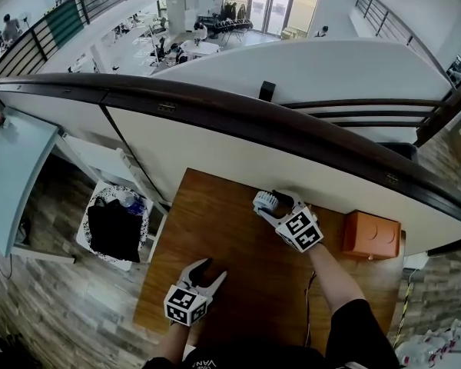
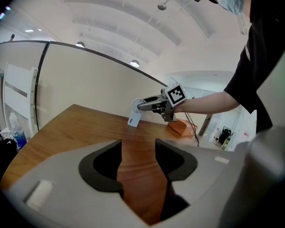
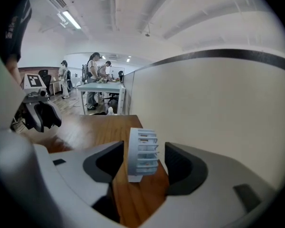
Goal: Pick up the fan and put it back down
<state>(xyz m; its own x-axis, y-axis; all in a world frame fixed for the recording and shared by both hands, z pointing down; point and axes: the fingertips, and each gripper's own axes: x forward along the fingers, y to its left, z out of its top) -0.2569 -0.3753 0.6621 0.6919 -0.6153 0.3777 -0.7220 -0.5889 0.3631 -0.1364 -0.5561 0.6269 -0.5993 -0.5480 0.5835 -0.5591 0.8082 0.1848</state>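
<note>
White, curved partition panel with a dark top rail (image 1: 215,141) stands just beyond the right hand-held gripper (image 3: 144,151), at the far edge of the brown wood-grain desk (image 1: 238,283) under both tools. An orange, box-shaped plastic block (image 1: 371,234) sits on the desk to that gripper's right, apart from it.

The left hand-held gripper (image 2: 138,144) hangs low over the near part of the desk, well back from the right one. Its jaws are spread and only bare wood shows between them.

The small, pale grey plastic fan with a round slatted cage on a short foot (image 3: 142,141) stands upright on the desk between the right hand-held gripper's spread jaws. A thin gap shows on each side, so the pads bracket the cage without pinching it.

The fan looks light enough to lift with little force. Its cage is probably stiff as a whole, but the slats are thin and could flex or crack under a hard squeeze, and smooth plastic may slide on the pads. The safest hold seems to be across the cage's two flat faces, as the jaws now stand, low towards the foot and closed gently. Its small base suggests it would tip easily if set down tilted.
</note>
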